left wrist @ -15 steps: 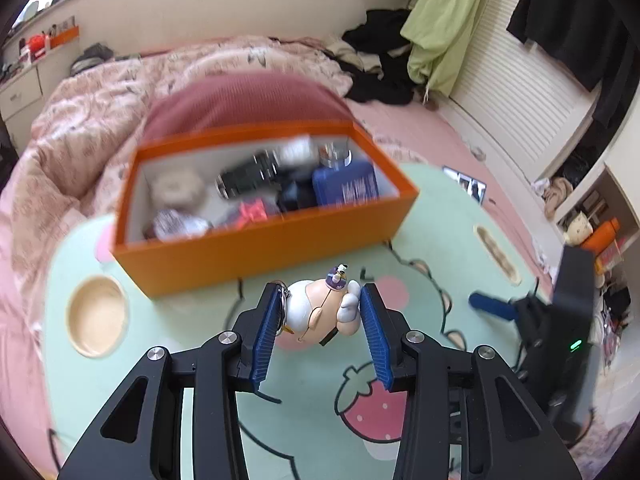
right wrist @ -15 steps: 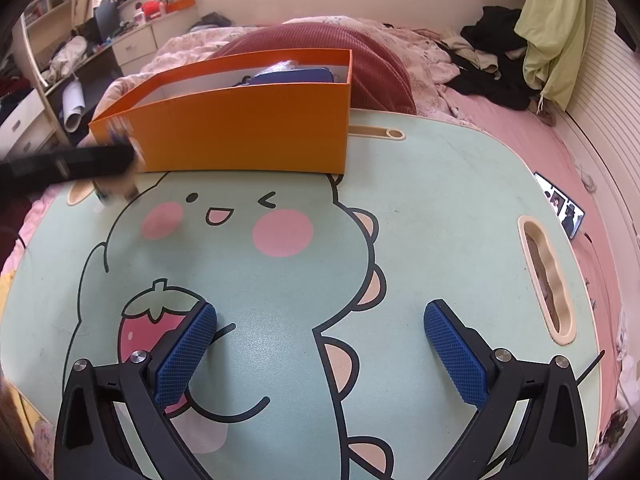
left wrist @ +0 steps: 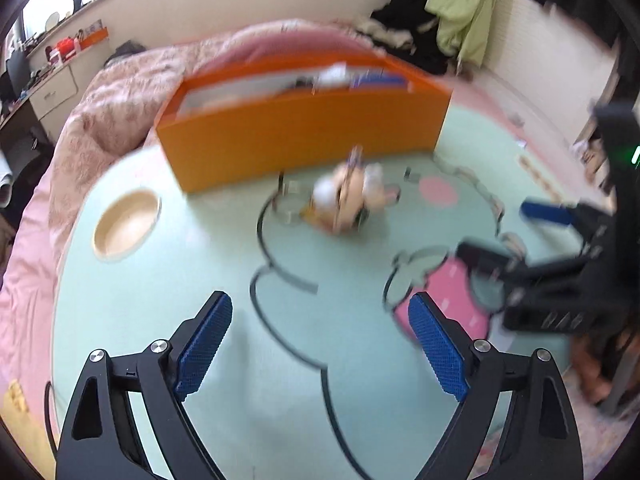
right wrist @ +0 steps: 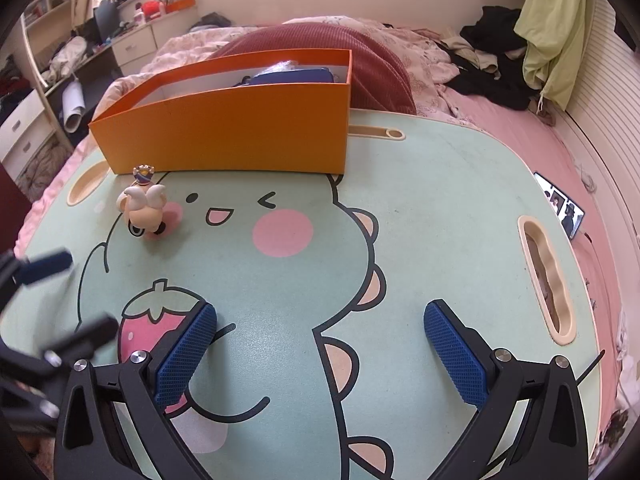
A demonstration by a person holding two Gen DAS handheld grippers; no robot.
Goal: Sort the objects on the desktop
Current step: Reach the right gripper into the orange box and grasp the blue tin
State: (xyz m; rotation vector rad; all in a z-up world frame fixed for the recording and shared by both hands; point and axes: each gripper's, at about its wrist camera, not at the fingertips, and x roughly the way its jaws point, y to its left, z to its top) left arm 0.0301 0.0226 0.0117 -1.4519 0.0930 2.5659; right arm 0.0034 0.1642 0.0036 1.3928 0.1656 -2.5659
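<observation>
Left gripper: the left gripper [left wrist: 320, 344] has its jaws spread wide and holds nothing; only the table surface shows between its blue pads [left wrist: 204, 344]. In the right wrist view it appears blurred at the left edge [right wrist: 52, 300], also with the fingers apart.

Right gripper: the right gripper [right wrist: 320, 356] is wide open and empty, above the printed dinosaur belly. In the left wrist view it stands at the right side [left wrist: 516, 232], fingers apart.

Figurine: a small cartoon figurine [right wrist: 146, 210] with white wings and a tiny blue crown lies tipped on the table, on the pink cheek of the print. It is near the front wall of the box and outside it, not touching it as far as I can see. In the left wrist view it is blurred [left wrist: 344, 200], well ahead of the open left fingers.

Orange box: the orange box [right wrist: 224, 136] stands at the far side of the table, without a lid. Inside there is a dark blue object [right wrist: 288, 77]; the other contents are too hidden to name.

Table: the pale green table [right wrist: 460, 208] carries a winking dinosaur and a strawberry drawing, with a round cup recess [left wrist: 126, 224] and a long slot [right wrist: 546, 280].

Surroundings: a pink bed [right wrist: 500, 116] with a dark red cushion [right wrist: 376, 56] is behind the box.
</observation>
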